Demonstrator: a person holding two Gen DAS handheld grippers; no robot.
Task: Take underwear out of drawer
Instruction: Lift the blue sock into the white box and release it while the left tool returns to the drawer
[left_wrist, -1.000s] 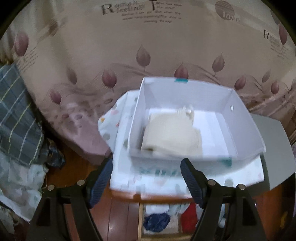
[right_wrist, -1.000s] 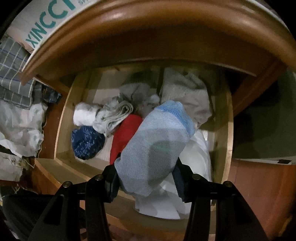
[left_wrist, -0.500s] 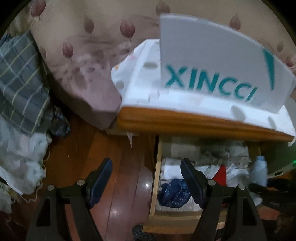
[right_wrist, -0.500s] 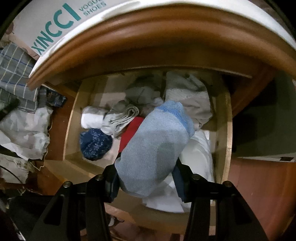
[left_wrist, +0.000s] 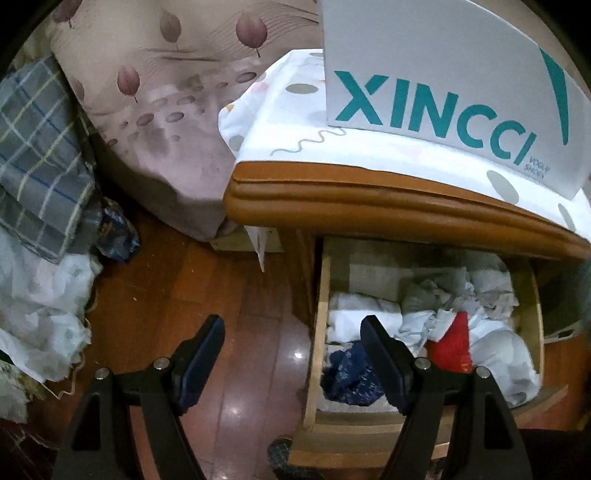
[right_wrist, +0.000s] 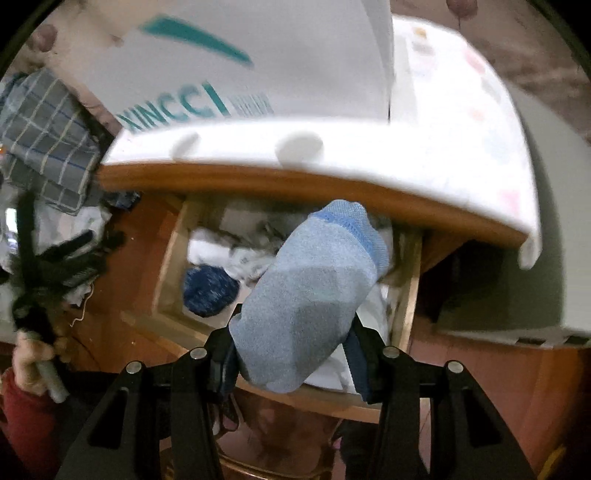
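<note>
Item: blue underwear (right_wrist: 310, 291), clenched in my right gripper (right_wrist: 291, 354), now lifted above drawer (right_wrist: 168, 273); extraction nearly done. Left gripper (left_wrist: 291, 354) released, lowered near drawer.

The right tongs (right_wrist: 291, 354) clamp a rolled blue-grey pair of underwear (right_wrist: 310, 295) with a brighter blue waistband, held above the open wooden drawer (right_wrist: 406, 295). Inside lie a dark blue bundle (right_wrist: 208, 290) and white garments (right_wrist: 210, 247). A white XINCCI shoebox (right_wrist: 258, 66) stands on the cloth-covered nightstand (right_wrist: 461, 147). At far left, a hand (right_wrist: 29, 354) grips the left tongs (right_wrist: 55, 266).
</note>
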